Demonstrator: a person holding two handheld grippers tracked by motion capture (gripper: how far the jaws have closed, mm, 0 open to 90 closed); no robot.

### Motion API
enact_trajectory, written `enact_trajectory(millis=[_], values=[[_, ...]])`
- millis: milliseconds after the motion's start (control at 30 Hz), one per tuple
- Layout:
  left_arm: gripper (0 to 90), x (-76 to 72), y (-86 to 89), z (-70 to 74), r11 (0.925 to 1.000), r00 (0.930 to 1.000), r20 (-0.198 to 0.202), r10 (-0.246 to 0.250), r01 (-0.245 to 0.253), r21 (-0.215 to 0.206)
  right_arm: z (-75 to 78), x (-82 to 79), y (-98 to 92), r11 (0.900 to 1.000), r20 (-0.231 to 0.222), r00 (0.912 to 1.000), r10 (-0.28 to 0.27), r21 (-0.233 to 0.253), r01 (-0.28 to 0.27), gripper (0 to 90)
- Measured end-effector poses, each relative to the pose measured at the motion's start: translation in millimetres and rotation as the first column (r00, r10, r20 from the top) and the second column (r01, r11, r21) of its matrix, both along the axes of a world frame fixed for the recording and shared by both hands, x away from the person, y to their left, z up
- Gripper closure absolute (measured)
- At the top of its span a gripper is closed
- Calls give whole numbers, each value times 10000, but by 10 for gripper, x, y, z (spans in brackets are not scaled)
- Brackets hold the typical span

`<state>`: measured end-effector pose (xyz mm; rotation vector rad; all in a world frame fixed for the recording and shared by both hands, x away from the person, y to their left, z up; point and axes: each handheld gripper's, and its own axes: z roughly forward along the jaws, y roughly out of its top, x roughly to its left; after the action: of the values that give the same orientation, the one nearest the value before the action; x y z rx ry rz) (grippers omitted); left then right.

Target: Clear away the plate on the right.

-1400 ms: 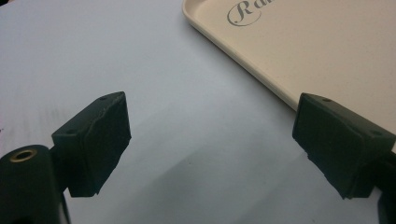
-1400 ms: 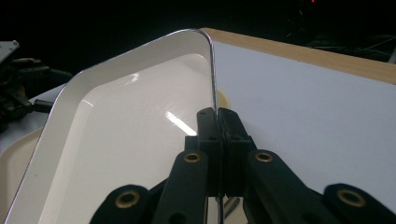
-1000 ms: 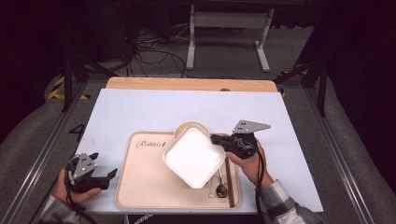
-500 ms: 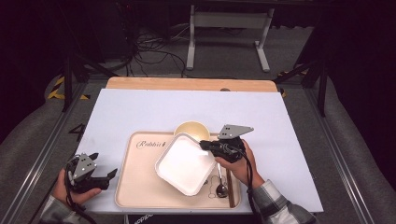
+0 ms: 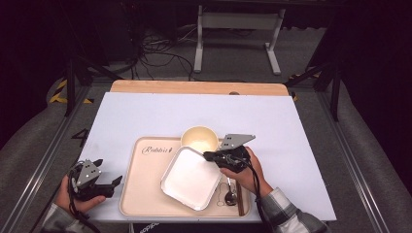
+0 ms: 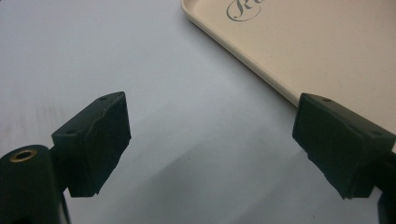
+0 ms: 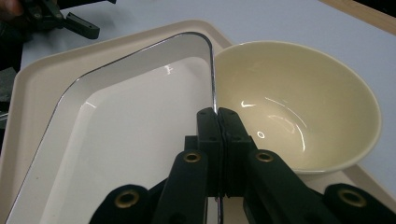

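A white rectangular dish (image 5: pixel 192 177) (image 7: pixel 116 154) with a dark rim lies tilted over the beige tray (image 5: pixel 143 194), its far corner against a cream bowl (image 5: pixel 199 138) (image 7: pixel 294 107). My right gripper (image 5: pixel 208 156) (image 7: pixel 217 112) is shut on the dish's rim beside the bowl. Off the tray's left edge, my left gripper (image 5: pixel 114 182) (image 6: pixel 210 140) rests low over the white table surface with its jaws wide apart and nothing between them; the tray's corner (image 6: pixel 303 51) lies just ahead of it.
A spoon (image 5: pixel 229 194) and a brown chopstick (image 5: pixel 239 199) lie along the tray's right side under my right hand. The white sheet (image 5: pixel 194 111) covers the table, with a wooden strip (image 5: pixel 194 87) at the far edge. Dark floor, cables and a metal stand lie beyond.
My right gripper has brought the dish down and to the left, from leaning over the bowl to lying lower on the tray. The left gripper has stayed put.
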<state>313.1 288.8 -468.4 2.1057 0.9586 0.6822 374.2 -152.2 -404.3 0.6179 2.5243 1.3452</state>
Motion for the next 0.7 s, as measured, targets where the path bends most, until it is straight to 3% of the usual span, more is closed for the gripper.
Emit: enact_trajectory(millis=[367, 700], values=[[122, 3, 0, -7, 10000, 10000, -29, -46, 46, 2, -25, -13, 124, 9986, 31, 9988, 492, -188, -491, 885], [122, 5, -3, -9, 10000, 10000, -58, -72, 72, 43, -59, -25, 210, 9975, 31, 9982, 591, -391, -589, 888]])
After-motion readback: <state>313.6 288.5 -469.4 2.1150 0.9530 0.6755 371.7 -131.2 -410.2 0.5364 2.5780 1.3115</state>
